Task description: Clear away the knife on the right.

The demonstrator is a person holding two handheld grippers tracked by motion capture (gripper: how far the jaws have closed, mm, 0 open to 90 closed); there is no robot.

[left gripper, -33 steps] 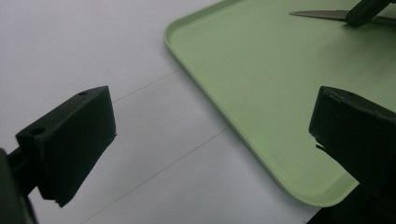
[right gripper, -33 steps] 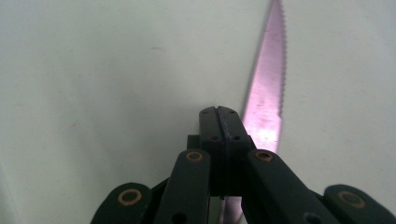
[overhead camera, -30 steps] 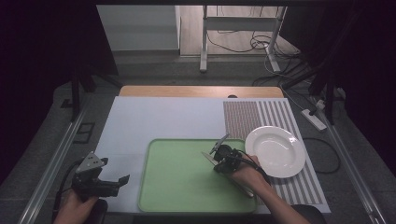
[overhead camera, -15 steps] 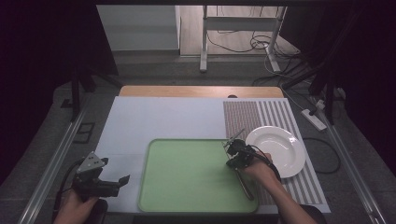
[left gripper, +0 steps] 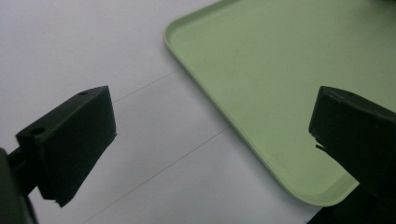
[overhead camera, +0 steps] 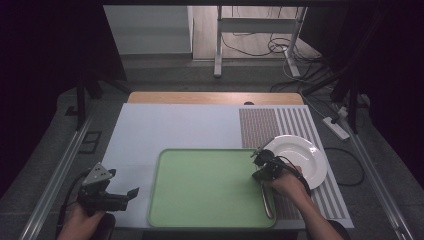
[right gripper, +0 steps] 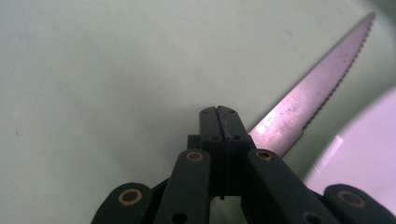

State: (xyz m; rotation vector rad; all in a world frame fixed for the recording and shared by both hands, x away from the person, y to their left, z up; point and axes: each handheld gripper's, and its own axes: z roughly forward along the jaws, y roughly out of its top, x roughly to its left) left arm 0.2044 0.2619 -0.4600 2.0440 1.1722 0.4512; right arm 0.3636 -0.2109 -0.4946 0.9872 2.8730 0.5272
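Green tray [overhead camera: 210, 190] takes up the middle of the table [overhead camera: 170, 125] in the high view, with the white plate [overhead camera: 300, 155] just off its right edge on the striped mat [overhead camera: 280, 125]. Your right tool [overhead camera: 261, 161] sits over the tray's right rim, right next to the plate, and it's carrying the knife [overhead camera: 266, 197], handle trailing back under your hand. Your left tool [overhead camera: 131, 192] is parked off the tray's left side, near the table's front edge.

Left gripper view: jaws spread wide, nothing between them, just white table and the tray's corner [left gripper: 317, 196] below.

Right gripper view: jaws pressed tight together, pinching the knife [right gripper: 308, 102] low on its blade, serrated edge pointing away over the tray, plate rim [right gripper: 364, 158] at lower right.

Looks to me like you're taking the knife toward the plate. My tip: keep the blade level and low, clear the plate's rim before lowering, and don't let go until the knife rests flat. That pinch is narrow, so a quick swing could let it pivot.
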